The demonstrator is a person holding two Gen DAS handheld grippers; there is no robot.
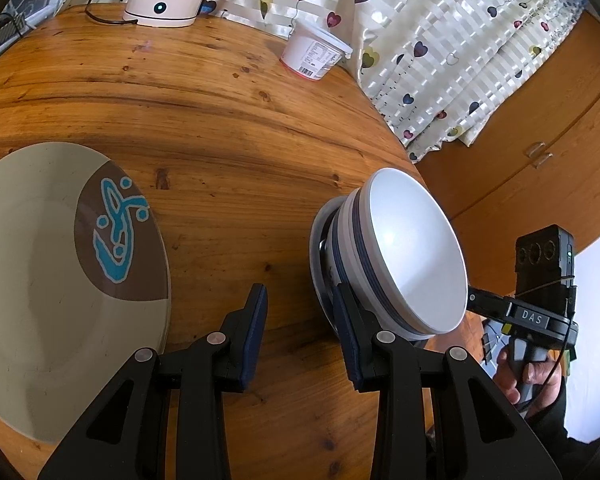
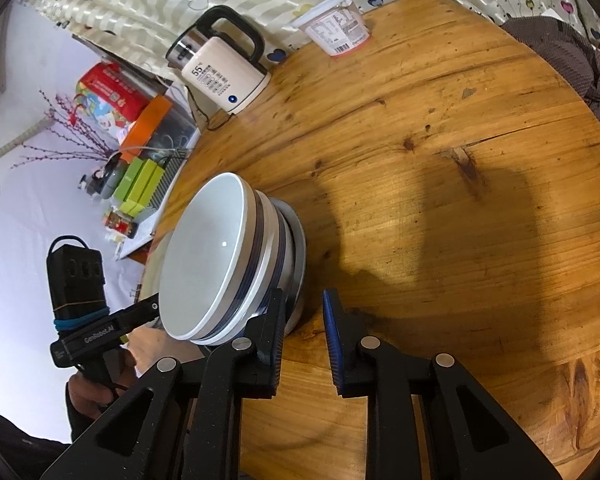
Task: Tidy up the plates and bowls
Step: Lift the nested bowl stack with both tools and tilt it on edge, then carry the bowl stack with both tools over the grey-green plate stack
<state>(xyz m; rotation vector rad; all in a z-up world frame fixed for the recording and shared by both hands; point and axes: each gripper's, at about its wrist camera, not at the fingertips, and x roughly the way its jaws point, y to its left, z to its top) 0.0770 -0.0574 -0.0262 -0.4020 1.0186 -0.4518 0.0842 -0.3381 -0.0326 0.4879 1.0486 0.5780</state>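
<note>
Stacked white bowls (image 1: 412, 252) with navy bands, sat on a small plate on the wooden surface (image 1: 228, 120), between both tools. Left hand-held gripper (image 1: 300, 336): fingers apart, empty, bowls at 1 o'clock, touching its right finger. Right hand-held gripper (image 2: 304, 340): fingers apart, empty, bowls at 10 o'clock. Large fish-patterned plate (image 1: 60, 280) at left gripper's 9 o'clock.

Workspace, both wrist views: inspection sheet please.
Surface: round knotty wooden table, shadows on it.
Job's things: stacked white bowls with navy bands on a small plate; large grey plate with brown patch and blue motif to their left.
Clutter: cream electric kettle; white yoghurt tub.
Grippers: left claw open, right finger beside bowls; right claw open, empty.
Cables: black kettle cord.
Surroundings: heart-print curtain; boxes on a side shelf.
</note>
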